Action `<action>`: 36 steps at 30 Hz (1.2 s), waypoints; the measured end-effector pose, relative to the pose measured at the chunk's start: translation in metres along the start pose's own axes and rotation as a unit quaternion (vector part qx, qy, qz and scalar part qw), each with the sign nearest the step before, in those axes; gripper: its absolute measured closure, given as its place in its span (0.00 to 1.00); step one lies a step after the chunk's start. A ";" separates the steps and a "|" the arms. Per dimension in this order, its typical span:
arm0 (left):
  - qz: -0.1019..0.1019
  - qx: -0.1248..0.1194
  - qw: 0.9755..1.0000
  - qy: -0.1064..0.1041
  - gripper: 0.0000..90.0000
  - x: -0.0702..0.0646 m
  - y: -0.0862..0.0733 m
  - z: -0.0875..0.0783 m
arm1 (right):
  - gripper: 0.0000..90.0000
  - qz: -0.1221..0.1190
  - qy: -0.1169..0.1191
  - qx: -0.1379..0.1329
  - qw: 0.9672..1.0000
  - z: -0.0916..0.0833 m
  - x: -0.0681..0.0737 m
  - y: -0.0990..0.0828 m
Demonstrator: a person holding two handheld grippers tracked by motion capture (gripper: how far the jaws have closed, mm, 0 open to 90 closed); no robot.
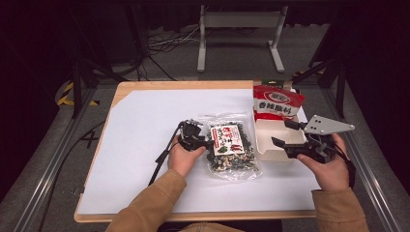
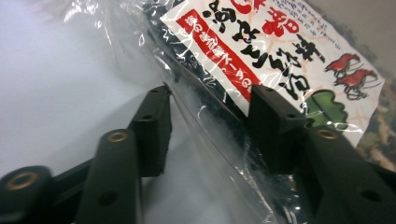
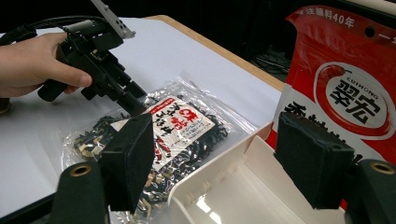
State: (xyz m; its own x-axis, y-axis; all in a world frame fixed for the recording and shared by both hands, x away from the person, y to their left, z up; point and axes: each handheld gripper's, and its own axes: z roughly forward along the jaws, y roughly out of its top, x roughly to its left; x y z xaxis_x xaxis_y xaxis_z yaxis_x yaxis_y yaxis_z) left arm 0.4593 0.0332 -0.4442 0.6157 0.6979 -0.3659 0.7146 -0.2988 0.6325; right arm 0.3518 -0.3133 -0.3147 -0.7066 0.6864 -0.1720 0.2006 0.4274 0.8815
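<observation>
A clear bag of dark dried bits with a white and red label (image 1: 231, 145) (image 2: 280, 51) (image 3: 180, 122) lies flat on the white sheet. My left gripper (image 1: 208, 141) (image 2: 210, 126) (image 3: 133, 101) reaches in from the bag's left side. Its jaws stand apart around the bag's crinkled plastic edge, and I see no firm press by the pads. My right gripper (image 1: 281, 132) (image 3: 215, 154) hovers open over a white box (image 1: 269, 151) (image 3: 219, 182) with nothing between its jaws. A red pouch (image 1: 276, 102) (image 3: 345, 93) stands upright in the far end of that box.
The white sheet (image 1: 145, 145) covers most of the wooden table (image 1: 159, 85), with open room to the left and front of the bag. The table's edges drop to a dark floor with cables and a metal frame (image 1: 239, 29) behind.
</observation>
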 end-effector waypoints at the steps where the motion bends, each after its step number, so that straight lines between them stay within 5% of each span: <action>1: -0.011 -0.002 1.000 -0.013 0.67 0.000 0.000 0.002 | 0.32 0.000 0.000 0.000 1.000 0.000 0.000 0.000; 6: -0.029 -0.004 0.999 -0.040 0.79 0.003 -0.001 0.004 | 0.32 0.000 0.002 -0.001 1.000 0.001 0.000 0.000; 14: -0.027 -0.008 0.999 -0.033 0.90 -0.001 0.000 0.002 | 0.32 0.003 0.002 0.001 1.000 0.000 -0.001 -0.001; 21: -0.039 -0.002 0.998 -0.048 0.96 0.007 0.001 -0.006 | 0.38 0.009 0.008 -0.006 1.000 -0.001 -0.001 -0.003; 36: -0.006 -0.066 0.996 -0.056 0.98 0.004 0.007 -0.064 | 0.49 0.046 0.028 -0.029 0.998 0.002 0.006 -0.002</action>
State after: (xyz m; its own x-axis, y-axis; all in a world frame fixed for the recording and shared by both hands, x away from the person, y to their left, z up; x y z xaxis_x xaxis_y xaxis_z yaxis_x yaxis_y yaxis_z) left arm 0.4455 0.0755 -0.3979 0.6457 0.6216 -0.4435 0.6773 -0.1979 0.7086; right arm 0.3484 -0.3083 -0.3185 -0.7243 0.6864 -0.0650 0.2282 0.3276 0.9169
